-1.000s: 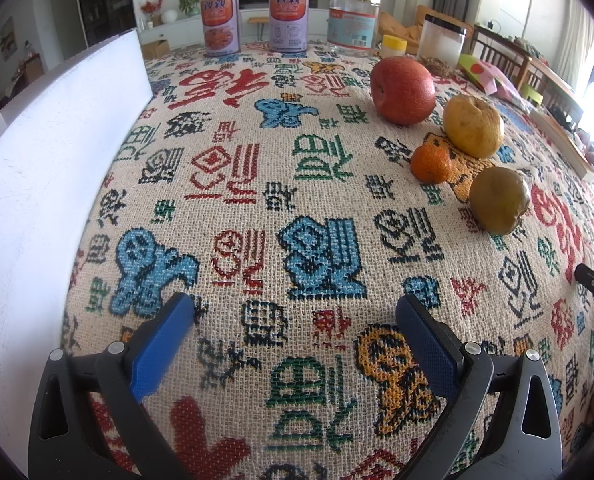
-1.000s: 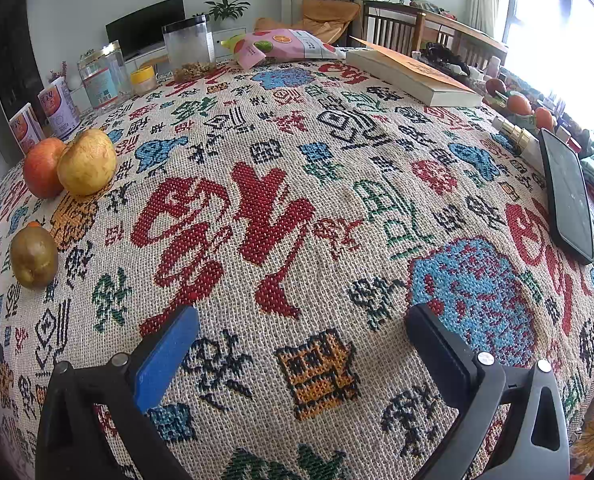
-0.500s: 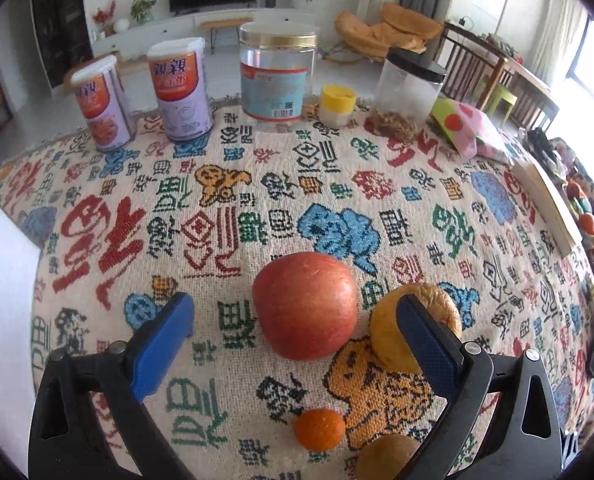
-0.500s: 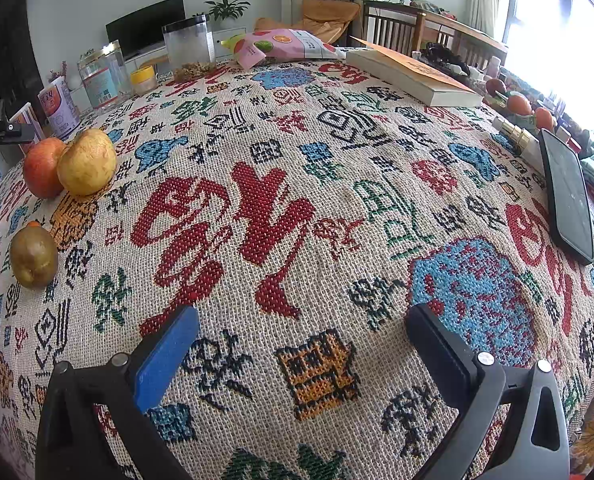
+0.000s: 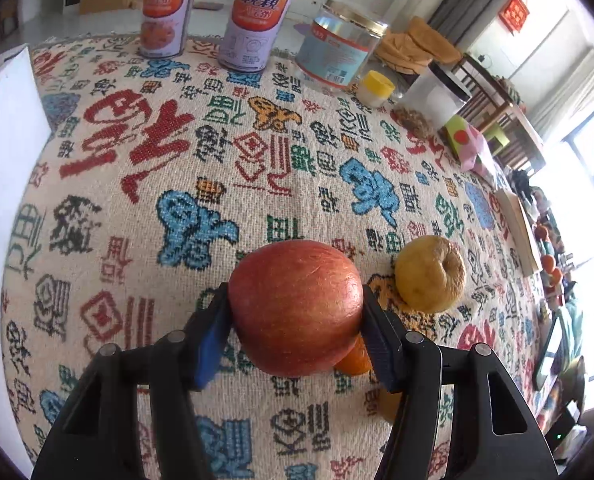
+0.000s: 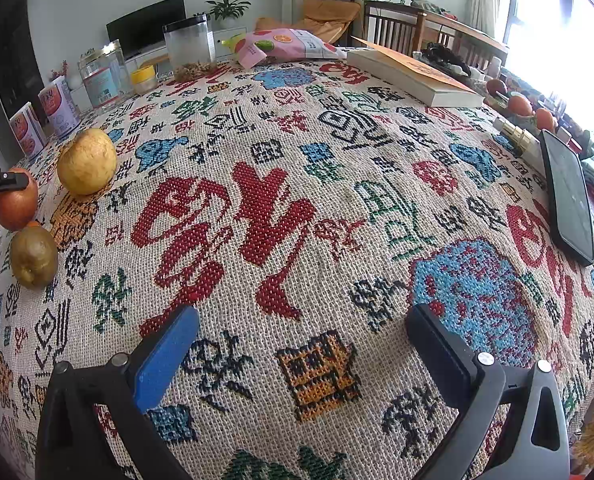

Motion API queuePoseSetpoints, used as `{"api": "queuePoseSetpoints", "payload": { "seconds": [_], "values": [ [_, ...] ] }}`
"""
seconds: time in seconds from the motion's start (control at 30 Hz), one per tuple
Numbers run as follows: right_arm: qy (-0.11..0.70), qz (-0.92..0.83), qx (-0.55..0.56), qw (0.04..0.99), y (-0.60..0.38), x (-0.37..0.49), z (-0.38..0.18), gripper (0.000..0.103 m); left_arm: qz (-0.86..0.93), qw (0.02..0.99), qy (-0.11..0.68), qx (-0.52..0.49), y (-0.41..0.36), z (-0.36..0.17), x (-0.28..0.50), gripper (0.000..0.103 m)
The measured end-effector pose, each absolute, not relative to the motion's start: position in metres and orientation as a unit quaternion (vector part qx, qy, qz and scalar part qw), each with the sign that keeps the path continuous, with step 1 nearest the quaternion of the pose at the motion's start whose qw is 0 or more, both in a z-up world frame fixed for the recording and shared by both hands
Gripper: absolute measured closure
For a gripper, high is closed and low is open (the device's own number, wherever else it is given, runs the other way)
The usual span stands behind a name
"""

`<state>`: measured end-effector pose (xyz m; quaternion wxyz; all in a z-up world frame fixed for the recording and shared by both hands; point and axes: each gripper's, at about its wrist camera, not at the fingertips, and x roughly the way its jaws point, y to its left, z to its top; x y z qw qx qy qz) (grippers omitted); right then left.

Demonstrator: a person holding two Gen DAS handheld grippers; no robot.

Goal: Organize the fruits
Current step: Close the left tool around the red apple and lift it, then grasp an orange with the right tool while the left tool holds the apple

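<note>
My left gripper (image 5: pixel 295 340) is shut on a red apple (image 5: pixel 295 306), with one finger pressed on each side of it. A small orange (image 5: pixel 354 360) peeks out under the apple. A yellow pear (image 5: pixel 430 274) lies just right of it on the patterned tablecloth. In the right wrist view the apple (image 6: pixel 15 204), the yellow pear (image 6: pixel 87 161) and a brownish-green pear (image 6: pixel 34 256) sit at the far left. My right gripper (image 6: pixel 303 344) is open and empty over the cloth, far from the fruit.
Two cans (image 5: pixel 253 22), a glass jar (image 5: pixel 339 54), a small yellow-lidded pot (image 5: pixel 375 88) and a clear canister (image 5: pixel 433 102) stand along the far edge. A white board (image 5: pixel 5 168) is at the left. A book (image 6: pixel 413 76), snack bag (image 6: pixel 285 46) and phone (image 6: pixel 569 196) lie at the right.
My left gripper moved forward to the red apple and closed on it. My right gripper has not moved.
</note>
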<state>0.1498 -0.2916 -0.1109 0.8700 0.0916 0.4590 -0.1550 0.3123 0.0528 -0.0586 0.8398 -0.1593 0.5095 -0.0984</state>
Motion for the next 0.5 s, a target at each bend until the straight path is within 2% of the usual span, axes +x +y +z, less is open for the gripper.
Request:
{"api": "queuePoseSetpoints", "payload": {
  "seconds": [0.3,0.5],
  "values": [
    [0.459,-0.155,0.092,0.870,-0.292,0.150,-0.111,0.000,-0.063,0.865,0.488,-0.097,0.095,-0.055,0.180,0.041],
    [0.459,-0.154,0.091,0.870,-0.292,0.150,-0.111,0.000,-0.052,0.872,0.480,-0.082,0.095,-0.062,0.131,0.041]
  ]
}}
